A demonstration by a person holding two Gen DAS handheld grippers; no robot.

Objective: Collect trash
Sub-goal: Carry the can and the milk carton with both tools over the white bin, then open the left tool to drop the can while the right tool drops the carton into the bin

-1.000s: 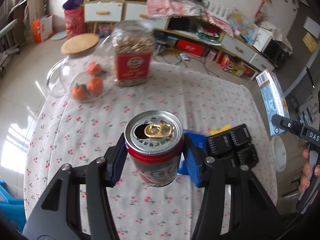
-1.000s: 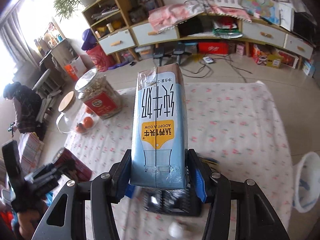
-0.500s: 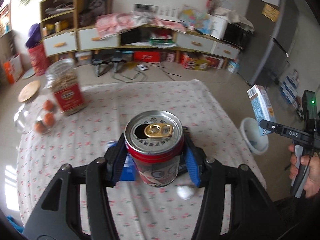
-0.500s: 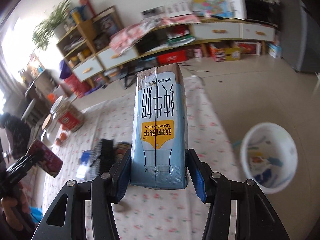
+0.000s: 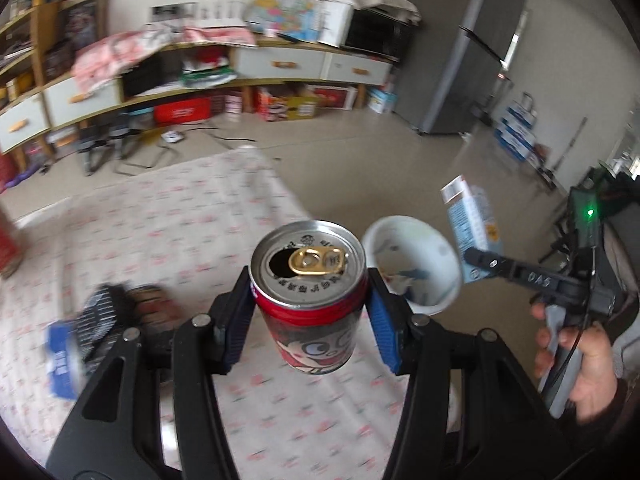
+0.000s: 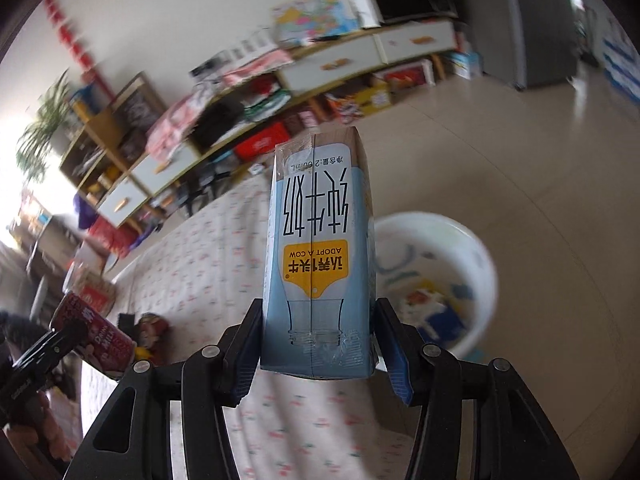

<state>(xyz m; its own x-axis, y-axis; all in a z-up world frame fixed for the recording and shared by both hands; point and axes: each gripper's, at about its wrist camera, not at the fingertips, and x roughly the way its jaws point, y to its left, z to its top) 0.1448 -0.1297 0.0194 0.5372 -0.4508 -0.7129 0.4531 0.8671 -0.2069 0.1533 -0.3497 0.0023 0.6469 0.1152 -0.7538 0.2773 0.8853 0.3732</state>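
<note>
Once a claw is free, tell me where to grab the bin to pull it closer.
Take the bin by its rim, on the side nearest the table, coming down from above with one finger inside the wall and one outside. It stands upright with its mouth open, and its round body looks too wide for the claw to span, while the thin wall should fit.

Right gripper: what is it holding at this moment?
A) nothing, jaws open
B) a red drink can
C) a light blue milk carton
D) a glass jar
C: the right gripper is shut on the milk carton, its blue pads pressed to both sides; the red can sits in the left gripper.
</note>
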